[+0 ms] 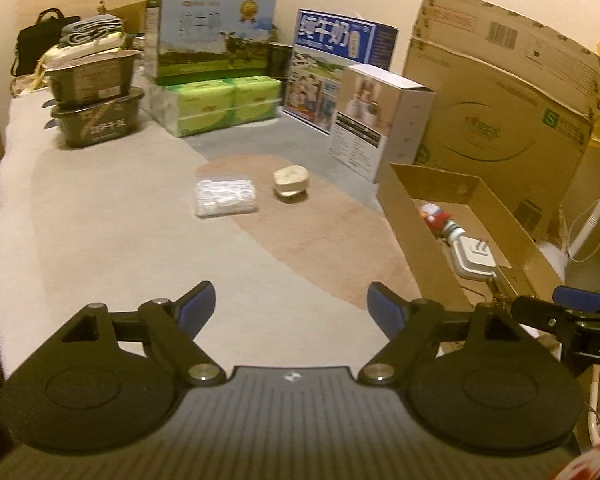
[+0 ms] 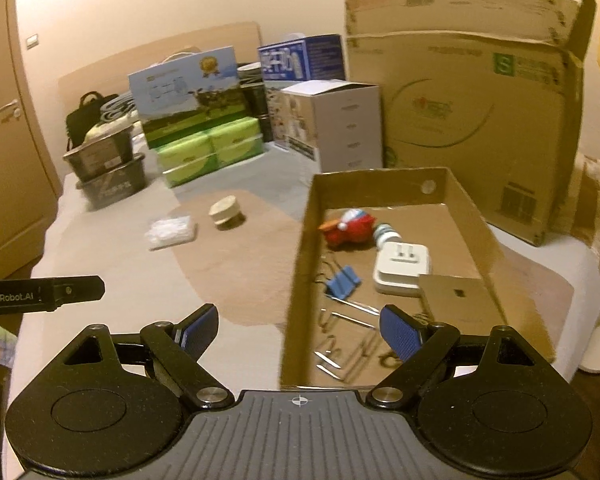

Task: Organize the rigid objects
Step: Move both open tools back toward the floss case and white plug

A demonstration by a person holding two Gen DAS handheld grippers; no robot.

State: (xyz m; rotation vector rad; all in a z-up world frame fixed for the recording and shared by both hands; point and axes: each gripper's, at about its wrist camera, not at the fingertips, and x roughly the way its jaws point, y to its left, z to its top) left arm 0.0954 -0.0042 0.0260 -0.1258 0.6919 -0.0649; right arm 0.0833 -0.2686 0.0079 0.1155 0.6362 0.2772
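Observation:
An open cardboard box [image 2: 300, 280] [image 1: 412, 232] lies on the bed at the right. Inside it are a red toy [image 2: 350, 229] [image 1: 432, 216], a white plug adapter [image 2: 400, 270] [image 1: 474, 258], a blue binder clip [image 2: 343, 282] and several metal clips [image 2: 352, 308]. Further out on the blanket lie a clear packet of white pieces [image 1: 226, 198] [image 2: 171, 232] and a small cream round case [image 1: 291, 180] [image 2: 226, 210]. My left gripper [image 1: 290, 308] is open and empty above bare blanket. My right gripper [image 2: 298, 330] is open and empty over the box's near left wall.
Stacked dark tubs [image 1: 96, 112], green tissue packs [image 1: 216, 106], milk cartons [image 1: 340, 68], a white product box [image 1: 380, 120] and a large cardboard carton [image 1: 500, 92] line the far side. A door [image 2: 4, 140] stands at the left. The right gripper's finger [image 1: 578, 300] shows at the left view's edge.

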